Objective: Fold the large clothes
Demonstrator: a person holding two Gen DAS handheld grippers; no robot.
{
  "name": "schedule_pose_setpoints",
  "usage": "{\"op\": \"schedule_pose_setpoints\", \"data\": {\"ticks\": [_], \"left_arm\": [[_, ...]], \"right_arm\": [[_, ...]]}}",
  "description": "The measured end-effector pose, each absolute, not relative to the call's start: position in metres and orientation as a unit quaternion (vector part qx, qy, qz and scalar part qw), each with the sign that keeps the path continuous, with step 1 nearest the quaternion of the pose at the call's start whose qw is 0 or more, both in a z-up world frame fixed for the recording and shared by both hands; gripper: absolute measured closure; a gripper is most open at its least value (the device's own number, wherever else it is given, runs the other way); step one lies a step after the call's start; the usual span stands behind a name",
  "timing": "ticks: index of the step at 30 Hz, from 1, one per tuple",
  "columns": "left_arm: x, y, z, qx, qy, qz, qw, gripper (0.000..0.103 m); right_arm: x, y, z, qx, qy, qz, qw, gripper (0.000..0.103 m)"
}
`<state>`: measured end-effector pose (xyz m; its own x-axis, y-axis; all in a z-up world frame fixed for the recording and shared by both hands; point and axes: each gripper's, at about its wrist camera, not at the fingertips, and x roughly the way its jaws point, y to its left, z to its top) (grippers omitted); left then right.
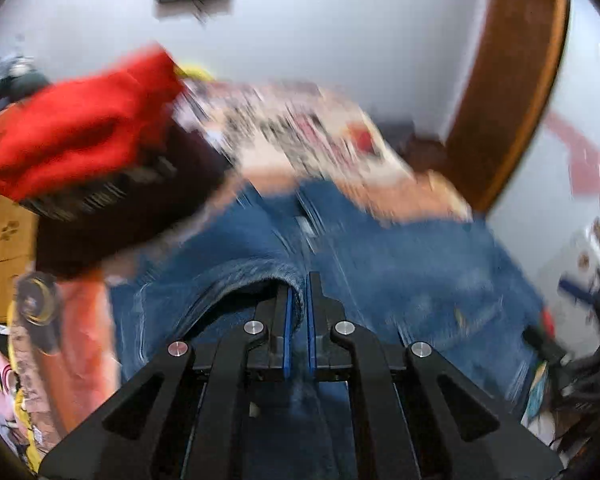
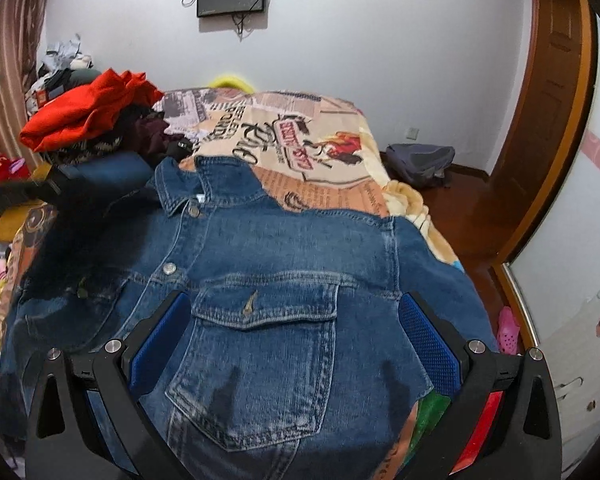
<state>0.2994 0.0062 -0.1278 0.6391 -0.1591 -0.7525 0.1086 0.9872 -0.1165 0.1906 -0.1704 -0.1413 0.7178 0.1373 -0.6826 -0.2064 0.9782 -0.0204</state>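
Note:
A blue denim jacket (image 2: 260, 288) lies front up on a bed, collar at the far end, chest pocket nearest me. My right gripper (image 2: 294, 320) is open wide just above the jacket, its blue pads on either side of the pocket, holding nothing. My left gripper (image 1: 299, 304) is shut on a rolled edge of the denim jacket (image 1: 400, 272); the left wrist view is blurred by motion. The left gripper also shows at the left of the right wrist view (image 2: 28, 190), blurred, by a denim sleeve.
A printed orange blanket (image 2: 320, 184) covers the bed. A pile of clothes topped by a red garment (image 2: 84, 112) sits at the bed's far left. A grey backpack (image 2: 420, 162) lies on the floor by a wooden door frame (image 2: 556, 120). Pink shoes (image 2: 508, 330) lie at the right.

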Motion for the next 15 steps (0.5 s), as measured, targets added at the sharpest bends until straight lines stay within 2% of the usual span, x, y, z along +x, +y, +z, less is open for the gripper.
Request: {"op": "schedule_pose_setpoints", "data": {"ticks": [4,8,9,10,11,12,13,15], "left_arm": [[0.301,-0.022,-0.178,-0.025,0.507,-0.111,0.854,0.098],[0.289,-0.038,-0.194,0.025,0.529,-0.107,0.842,0.093],[0.284,-0.038,-0.190,0.032,0.524,-0.109,0.844,0.085],[0.282,-0.034,-0.187,0.033,0.520,-0.110,0.846,0.070],[0.276,-0.029,-0.180,0.032,0.511,-0.108,0.852,0.061],[0.272,-0.024,-0.173,0.030,0.499,-0.104,0.860,0.045],[0.267,-0.017,-0.164,0.027,0.480,-0.093,0.872,0.039],[0.259,-0.002,-0.146,0.029,0.455,-0.072,0.887,0.036]], "right_arm": [[0.187,-0.172,-0.148,-0.054,0.373,0.106,0.920,0.000],[0.183,-0.169,-0.149,-0.066,0.378,0.116,0.916,0.000],[0.183,-0.168,-0.148,-0.069,0.378,0.118,0.916,0.000],[0.182,-0.165,-0.146,-0.074,0.377,0.122,0.915,0.000],[0.181,-0.162,-0.144,-0.078,0.374,0.126,0.915,0.000],[0.182,-0.160,-0.141,-0.081,0.372,0.129,0.916,0.000],[0.182,-0.156,-0.139,-0.085,0.369,0.133,0.916,0.000],[0.183,-0.147,-0.132,-0.094,0.359,0.141,0.918,0.000]]}}
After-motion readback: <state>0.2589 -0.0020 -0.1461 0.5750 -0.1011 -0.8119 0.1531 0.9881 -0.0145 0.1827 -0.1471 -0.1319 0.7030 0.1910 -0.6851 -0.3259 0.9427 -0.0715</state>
